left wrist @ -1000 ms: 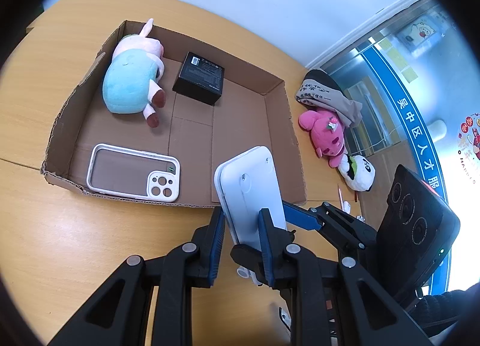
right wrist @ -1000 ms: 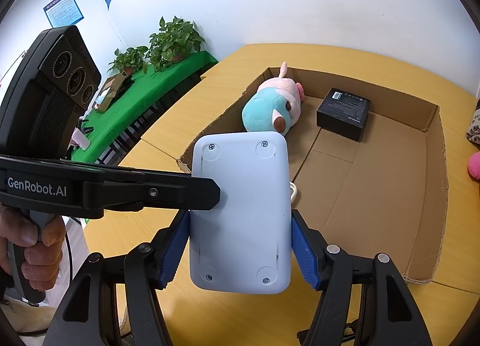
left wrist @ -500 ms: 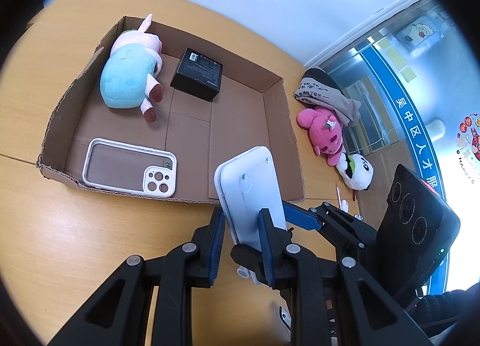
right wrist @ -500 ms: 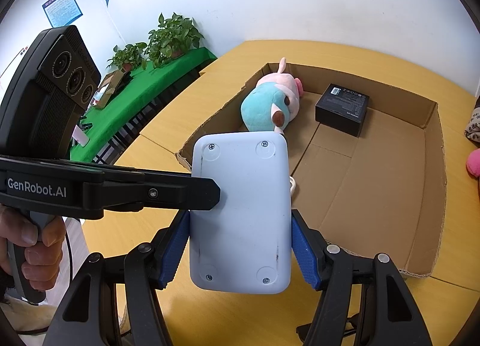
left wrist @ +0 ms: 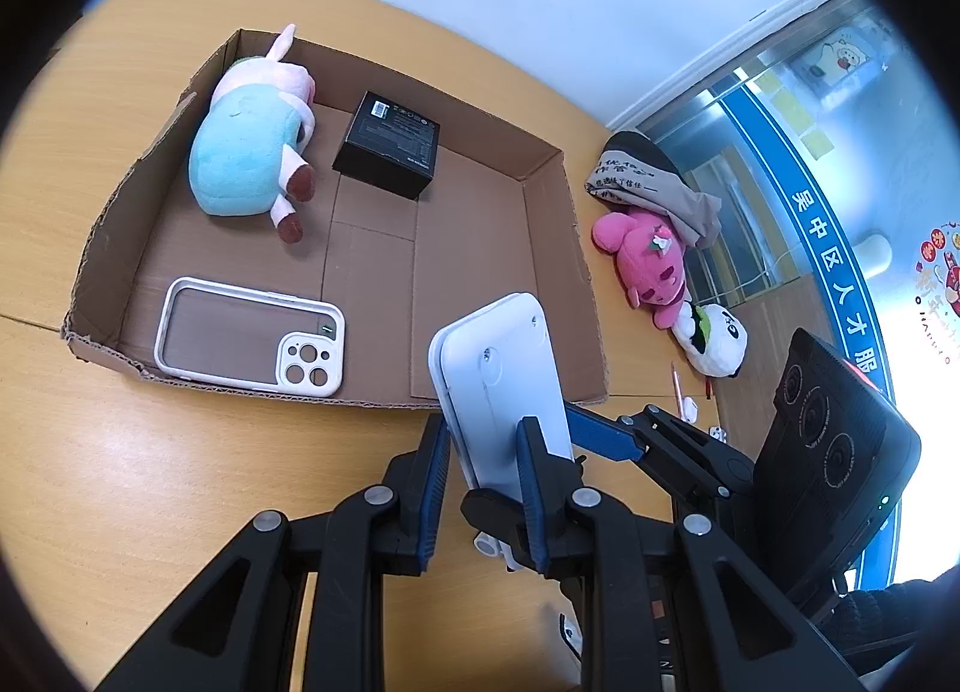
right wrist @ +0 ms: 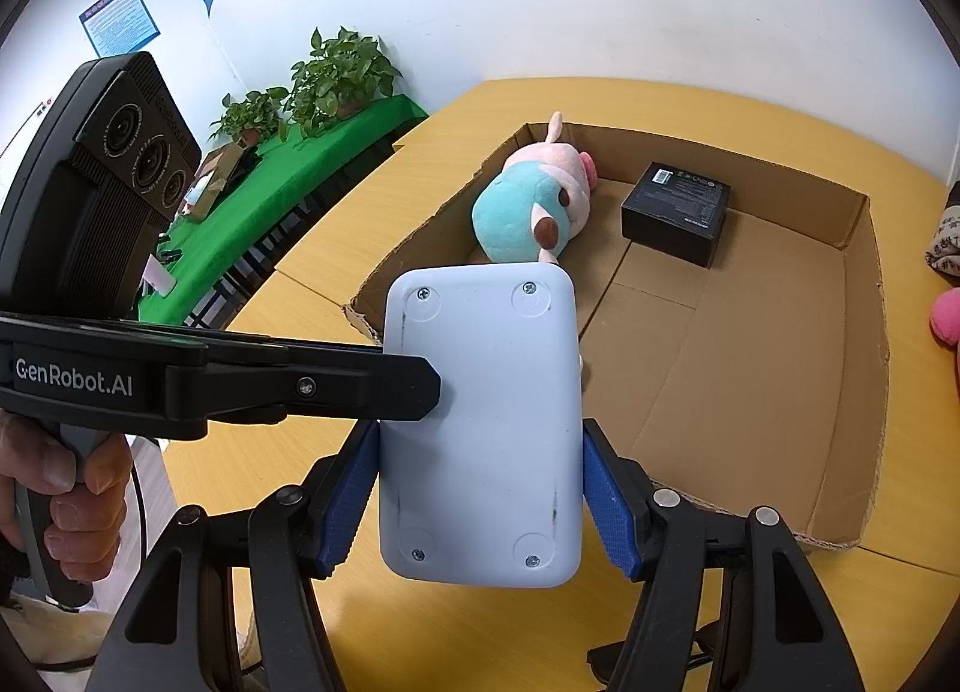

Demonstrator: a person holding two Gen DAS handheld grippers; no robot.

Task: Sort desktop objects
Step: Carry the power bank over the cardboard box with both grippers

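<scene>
The right gripper (right wrist: pixel 480 488) held a pale grey plastic device (right wrist: pixel 483 422) flat between its blue pads, across the device's width, screwed underside toward the camera. The left gripper (left wrist: pixel 480 488) was clamped narrowly on the same device (left wrist: pixel 504 374) across its thin edge, its black finger reaching in from nine o'clock in the right wrist view. A person's hand (right wrist: pixel 54 506) gripped the left tool's handle at the lower left of that view.

The device hung above the wooden desk (left wrist: pixel 150 482), just short of the near edge of a shallow cardboard tray (left wrist: pixel 480 248). Inside the tray, in the left wrist view, a teal and pink plush toy (left wrist: pixel 252 152) lay at eleven o'clock, a black box (left wrist: pixel 387 143) just beside it toward twelve, and a white phone case (left wrist: pixel 252 338) lay flat at nine o'clock by the near wall. The right half of the tray floor was bare cardboard.

On the desk outside the tray, at two to three o'clock, a folded cloth (left wrist: pixel 648 182) with printed characters lay touching a pink plush (left wrist: pixel 642 266), with a panda plush (left wrist: pixel 714 344) just below it.

A white wall (right wrist: pixel 600 2) ran behind the desk. At ten o'clock in the right wrist view, potted plants (right wrist: pixel 336 80) stood on a green-covered table (right wrist: pixel 252 200), with blue posters (right wrist: pixel 120 17) above. A glass door (left wrist: pixel 780 164) with a blue band of characters stood at two o'clock in the left wrist view.
</scene>
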